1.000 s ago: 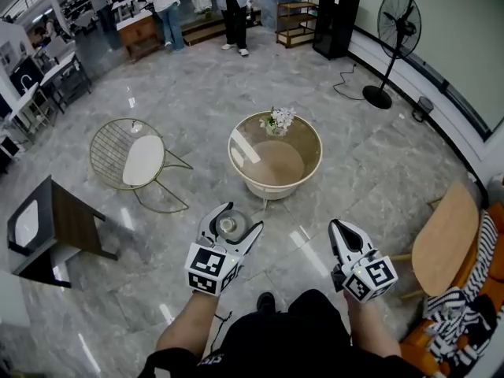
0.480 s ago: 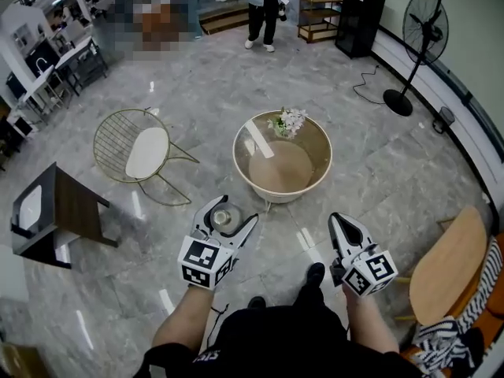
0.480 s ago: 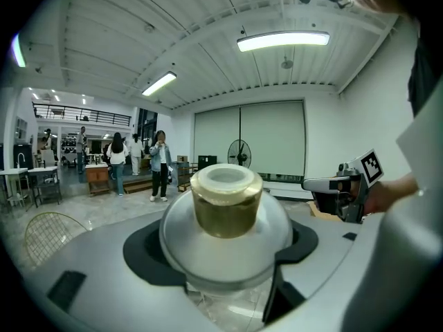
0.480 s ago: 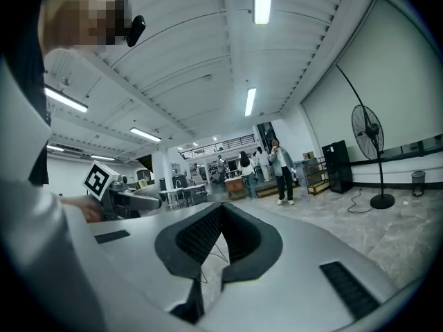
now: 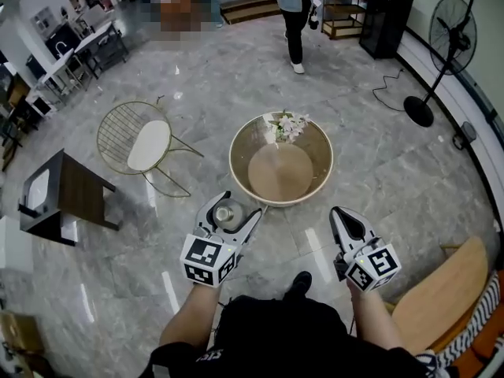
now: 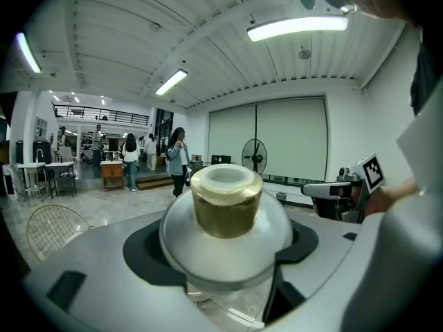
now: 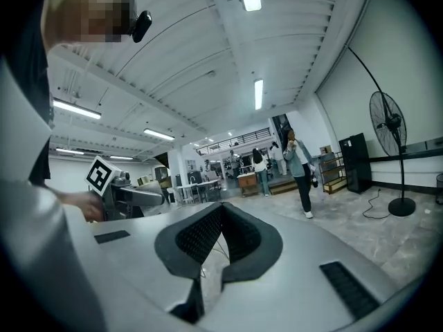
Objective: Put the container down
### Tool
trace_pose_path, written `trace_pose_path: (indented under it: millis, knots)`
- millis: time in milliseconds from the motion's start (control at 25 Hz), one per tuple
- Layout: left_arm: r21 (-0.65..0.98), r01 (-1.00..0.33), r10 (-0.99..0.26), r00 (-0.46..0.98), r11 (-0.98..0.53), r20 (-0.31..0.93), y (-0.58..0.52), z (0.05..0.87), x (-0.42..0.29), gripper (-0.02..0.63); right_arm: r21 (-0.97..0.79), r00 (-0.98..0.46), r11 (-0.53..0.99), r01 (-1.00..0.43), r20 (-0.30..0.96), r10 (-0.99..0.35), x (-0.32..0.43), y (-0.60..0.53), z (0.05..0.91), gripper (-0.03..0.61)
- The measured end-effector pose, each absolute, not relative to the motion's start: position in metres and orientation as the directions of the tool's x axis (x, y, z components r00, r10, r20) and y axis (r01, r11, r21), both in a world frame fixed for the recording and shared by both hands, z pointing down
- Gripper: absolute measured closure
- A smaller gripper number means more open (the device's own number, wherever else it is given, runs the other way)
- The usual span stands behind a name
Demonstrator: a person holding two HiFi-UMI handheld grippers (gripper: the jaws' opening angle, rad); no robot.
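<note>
A small clear round container (image 5: pixel 224 213) with a gold collar sits between the fingers of my left gripper (image 5: pixel 229 212), which is shut on it and holds it above the floor. In the left gripper view the container (image 6: pixel 226 213) fills the gap between the jaws, gold top (image 6: pixel 225 203) pointing away. My right gripper (image 5: pixel 342 215) is held level with it to the right, shut and holding nothing; its ribbed pads (image 7: pixel 208 237) meet. A round glass-topped table (image 5: pixel 233 168) with white flowers (image 5: pixel 288 126) stands just beyond both grippers.
A gold wire chair (image 5: pixel 142 144) and a dark side table (image 5: pixel 67 191) stand to the left. A curved wooden seat (image 5: pixel 437 290) is at the lower right. A standing fan (image 5: pixel 449 46) is by the right wall. A person (image 5: pixel 296 14) walks at the back.
The view has moved forward, so the round table lies closer to the grippers. Both grippers keep their pose and the container stays held. The person at the back has stepped nearer.
</note>
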State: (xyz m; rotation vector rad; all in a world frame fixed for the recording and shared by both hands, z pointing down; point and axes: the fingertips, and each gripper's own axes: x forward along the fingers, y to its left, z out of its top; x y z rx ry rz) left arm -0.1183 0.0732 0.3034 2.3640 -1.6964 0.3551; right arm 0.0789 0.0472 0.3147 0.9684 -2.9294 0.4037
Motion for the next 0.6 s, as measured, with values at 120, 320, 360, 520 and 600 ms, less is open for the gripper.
trace_pose_path:
  millis: [120, 320, 360, 520, 600]
  knots:
    - [0.034, -0.956, -0.907, 0.287, -0.291, 0.309, 0.051, 0.305, -0.096, 0.272, -0.237, -0.824, 0.790, -0.565, 0.122, -0.553, 0.100, 0.024, 0.321, 0.563]
    - [0.045, -0.963, -0.904, 0.264, -0.264, 0.335, 0.022, 0.320, -0.081, 0.272, -0.263, -0.843, 0.801, -0.538, 0.144, -0.519, 0.107, -0.007, 0.332, 0.563]
    - [0.045, -0.964, -0.904, 0.260, -0.260, 0.340, 0.017, 0.323, -0.082, 0.272, -0.265, -0.848, 0.805, -0.530, 0.147, -0.509, 0.102, -0.012, 0.334, 0.565]
    - [0.038, -0.967, -0.903, 0.249, -0.252, 0.350, -0.007, 0.335, -0.095, 0.272, -0.259, -0.865, 0.825, -0.502, 0.154, -0.478, 0.079, -0.040, 0.336, 0.563]
    - [0.041, -0.969, -0.906, 0.244, -0.245, 0.346, -0.023, 0.339, -0.106, 0.272, -0.248, -0.868, 0.832, -0.496, 0.159, -0.470, 0.068, -0.058, 0.337, 0.565]
